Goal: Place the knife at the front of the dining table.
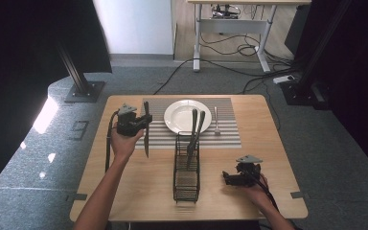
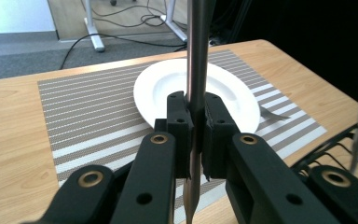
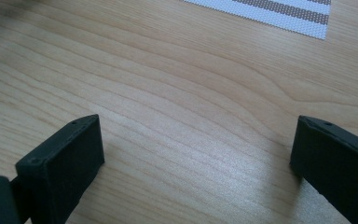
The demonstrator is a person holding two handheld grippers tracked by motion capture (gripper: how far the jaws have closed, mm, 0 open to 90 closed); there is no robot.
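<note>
My left gripper (image 1: 143,122) (image 2: 196,135) is shut on a steel knife (image 1: 146,139) (image 2: 197,56), held upright over the left part of the striped placemat (image 1: 158,134) (image 2: 88,107). The knife's tip points down, near the mat's front edge. A white plate (image 1: 179,115) (image 2: 223,88) lies on the mat to the knife's right. Right of the plate lies a fork (image 1: 216,120) (image 2: 272,113). A black wire caddy (image 1: 187,167) stands in front of the mat with two utensils (image 1: 195,132) upright in it. My right gripper (image 1: 226,178) (image 3: 198,154) is open, low over bare wood at the front right.
The wooden table (image 1: 124,187) has a bare area left of the caddy. A corner of the placemat (image 3: 279,16) shows ahead of the right gripper. Behind the table, cables (image 1: 230,45) and a desk frame (image 1: 230,28) stand on the floor.
</note>
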